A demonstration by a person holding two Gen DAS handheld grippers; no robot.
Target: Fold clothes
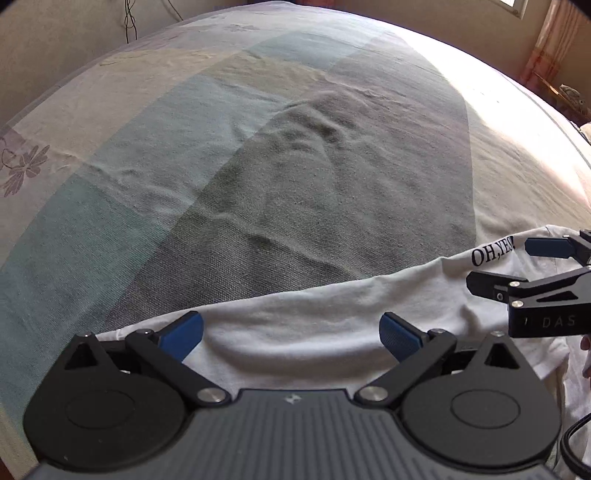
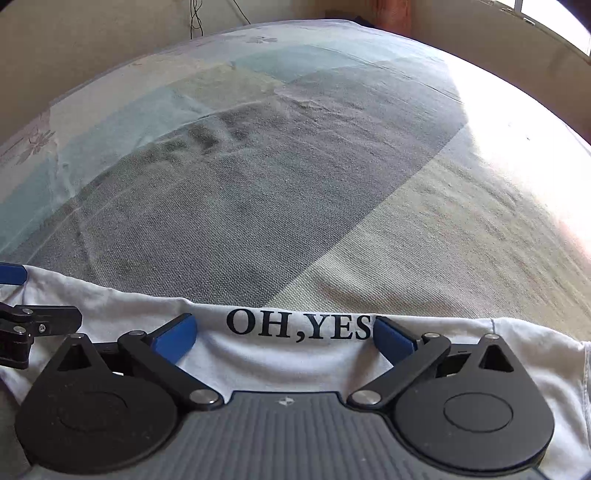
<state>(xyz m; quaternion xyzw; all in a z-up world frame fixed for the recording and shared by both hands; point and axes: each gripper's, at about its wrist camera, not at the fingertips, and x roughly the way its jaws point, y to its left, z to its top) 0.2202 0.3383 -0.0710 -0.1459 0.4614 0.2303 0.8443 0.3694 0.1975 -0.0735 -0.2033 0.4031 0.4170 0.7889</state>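
Observation:
A white T-shirt [image 1: 332, 314] with black "OH,YES!" lettering [image 2: 299, 325] lies across the near edge of a bed. Its far edge runs as a soft straight line. My left gripper [image 1: 291, 332] hovers open just over that edge, blue pads wide apart with only flat cloth between them. My right gripper [image 2: 284, 334] is also open, straddling the lettering on the T-shirt [image 2: 277, 354]. The two grippers sit side by side. The right gripper [image 1: 513, 264] shows at the right edge of the left wrist view. The left gripper [image 2: 33, 295] shows at the left edge of the right wrist view.
The bed sheet [image 1: 295, 166] is a wrinkled patchwork of grey, teal and beige and stretches far beyond the shirt. A beige wall with hanging cables [image 2: 194, 18] stands behind it. Bright window light falls on the bed's right side [image 2: 517, 147], and a curtain [image 1: 546, 48] hangs there.

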